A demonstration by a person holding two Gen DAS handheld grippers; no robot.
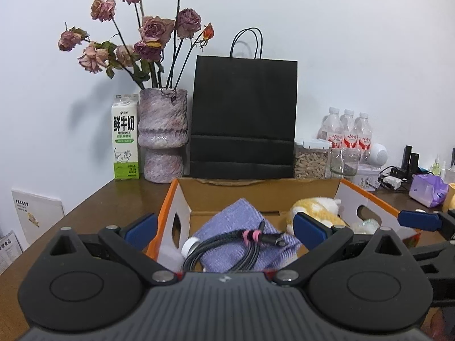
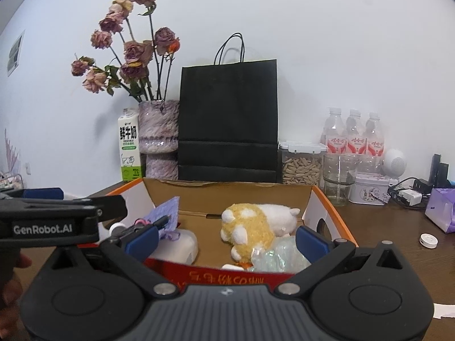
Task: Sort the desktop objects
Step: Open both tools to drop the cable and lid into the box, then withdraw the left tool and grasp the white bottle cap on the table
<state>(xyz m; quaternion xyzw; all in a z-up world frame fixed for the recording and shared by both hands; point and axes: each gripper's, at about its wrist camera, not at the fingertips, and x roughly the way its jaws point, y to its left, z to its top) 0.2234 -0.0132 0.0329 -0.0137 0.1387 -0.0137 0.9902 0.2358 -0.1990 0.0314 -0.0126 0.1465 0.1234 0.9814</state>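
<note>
An open cardboard box with orange rims (image 1: 182,207) (image 2: 338,216) stands on the brown desk. It holds a purple cloth (image 1: 227,221) (image 2: 167,207), a coiled black cable with a pink tie (image 1: 227,244), a yellow-and-white plush toy (image 2: 250,227) (image 1: 312,207), a white container (image 2: 182,244) and a crinkly clear bag (image 2: 278,258). My left gripper (image 1: 224,227) is open and empty over the box's left half. My right gripper (image 2: 226,238) is open and empty over the box's near edge. The left gripper's side shows in the right wrist view (image 2: 57,218).
Behind the box stand a black paper bag (image 1: 241,119), a vase of dried roses (image 1: 163,136) and a milk carton (image 1: 125,136). At right are a snack jar (image 2: 301,162), a glass (image 2: 338,179), water bottles (image 2: 352,136), a tin (image 2: 369,190), chargers, a purple pack (image 2: 443,210) and a small white disc (image 2: 428,240).
</note>
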